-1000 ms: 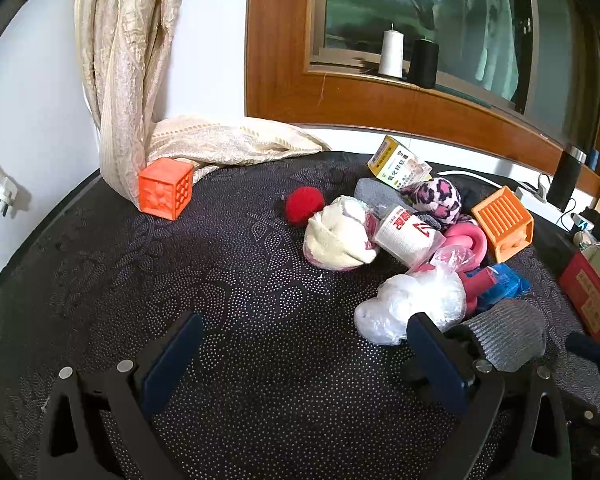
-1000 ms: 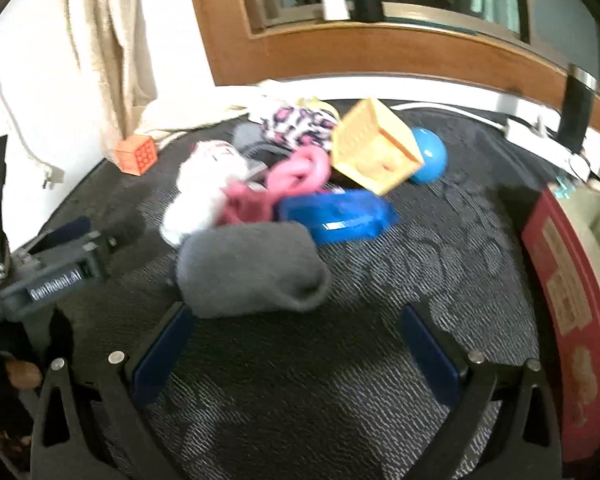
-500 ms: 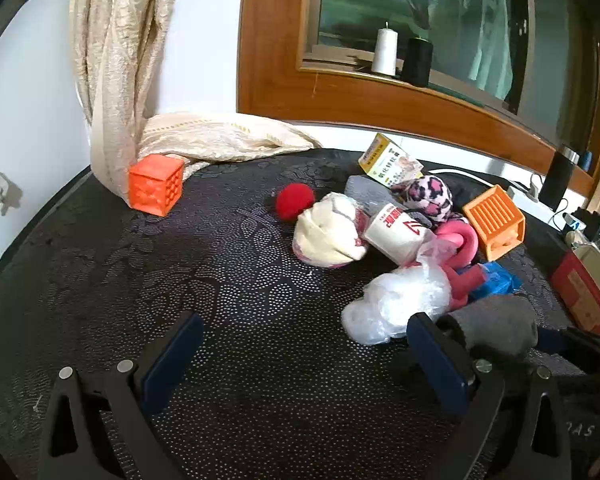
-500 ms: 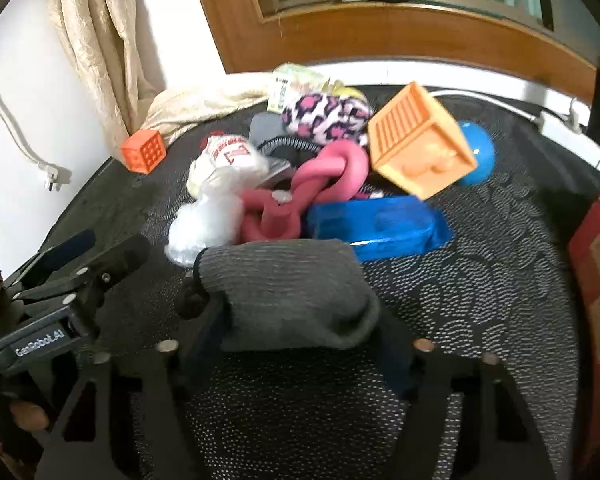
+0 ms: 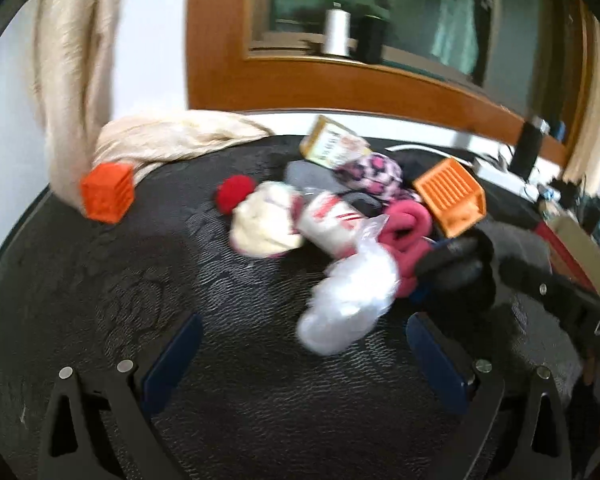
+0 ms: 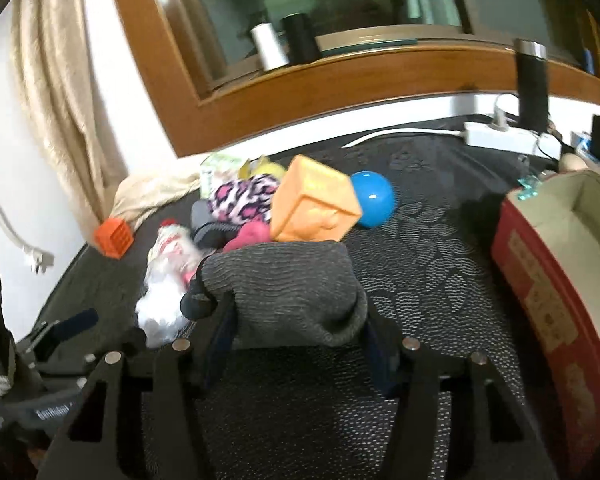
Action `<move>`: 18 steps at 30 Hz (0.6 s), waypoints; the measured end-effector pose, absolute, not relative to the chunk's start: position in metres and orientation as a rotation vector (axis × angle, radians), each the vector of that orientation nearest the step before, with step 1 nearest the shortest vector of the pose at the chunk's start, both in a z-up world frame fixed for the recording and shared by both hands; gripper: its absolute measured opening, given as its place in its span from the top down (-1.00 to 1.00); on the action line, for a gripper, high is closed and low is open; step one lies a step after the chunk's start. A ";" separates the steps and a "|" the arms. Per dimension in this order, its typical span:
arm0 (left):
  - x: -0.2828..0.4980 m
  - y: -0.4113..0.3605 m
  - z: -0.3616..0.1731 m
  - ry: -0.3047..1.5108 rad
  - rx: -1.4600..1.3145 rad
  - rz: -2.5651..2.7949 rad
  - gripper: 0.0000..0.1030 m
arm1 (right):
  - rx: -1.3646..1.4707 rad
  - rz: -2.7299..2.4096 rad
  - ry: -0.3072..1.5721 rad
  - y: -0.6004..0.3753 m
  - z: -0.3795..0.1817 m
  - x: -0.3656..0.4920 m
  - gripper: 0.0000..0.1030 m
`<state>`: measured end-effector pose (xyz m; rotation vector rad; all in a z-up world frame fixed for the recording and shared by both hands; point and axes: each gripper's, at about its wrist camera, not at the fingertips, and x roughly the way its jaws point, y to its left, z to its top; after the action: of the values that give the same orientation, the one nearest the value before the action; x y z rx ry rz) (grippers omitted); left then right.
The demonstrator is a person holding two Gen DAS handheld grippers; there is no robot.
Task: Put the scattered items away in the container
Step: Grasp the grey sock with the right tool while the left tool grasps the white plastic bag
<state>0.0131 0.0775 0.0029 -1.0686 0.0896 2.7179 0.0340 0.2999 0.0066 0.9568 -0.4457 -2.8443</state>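
Note:
My right gripper (image 6: 296, 344) is shut on a grey knitted sock bundle (image 6: 288, 284) and holds it above the dark cloth. The red cardboard box (image 6: 540, 276) stands open at the right. My left gripper (image 5: 300, 356) is open and empty, low over the cloth, just in front of a white plastic bag (image 5: 348, 292). Behind it lies a pile: cream bundle (image 5: 264, 224), pink knotted toy (image 5: 404, 224), orange crate (image 5: 452, 196), leopard-print sock (image 5: 372, 172). The right gripper's body shows dark at the right of the left wrist view (image 5: 556, 292).
A small orange cube (image 5: 108, 192) and a red pompom (image 5: 234, 192) lie at the left. A blue ball (image 6: 372, 198) sits behind the orange crate (image 6: 312, 204). A curtain (image 5: 72, 68) hangs at the back left. Cables and a power strip (image 6: 496, 134) lie at the back right.
My right gripper closed on the grey sock bundle and lifted it, swinging right toward the red box. My left gripper shifted slightly right toward the white bag.

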 end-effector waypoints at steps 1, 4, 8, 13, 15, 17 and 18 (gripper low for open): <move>0.010 0.083 0.003 0.125 -1.065 2.717 -1.00 | 0.952 -2.855 -0.470 0.304 0.007 0.034 -0.19; 0.000 0.092 -0.003 0.188 -1.093 2.708 -0.76 | 0.939 -2.883 -0.533 0.314 0.009 0.035 -0.19; -0.013 0.092 -0.019 0.127 -1.193 2.620 0.05 | 0.953 -2.888 -0.571 0.316 0.008 0.033 -0.20; -0.015 0.074 -0.018 -0.030 -1.183 2.616 0.13 | 0.919 -2.909 -0.542 0.315 0.012 0.038 -0.20; -0.013 0.069 -0.017 -0.072 -1.169 2.602 0.13 | 0.894 -2.933 -0.540 0.315 0.014 0.041 -0.20; -0.010 0.069 -0.014 -0.086 -1.143 2.587 0.13 | 0.864 -2.966 -0.543 0.316 0.017 0.044 -0.20; -0.008 0.070 -0.012 -0.088 -1.128 2.580 0.13 | 0.849 -2.984 -0.545 0.317 0.018 0.046 -0.20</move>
<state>-0.0075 0.0702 -0.0123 -1.1275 -0.0876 2.5799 0.0456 0.3173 0.0178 0.8487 -0.5454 -2.9837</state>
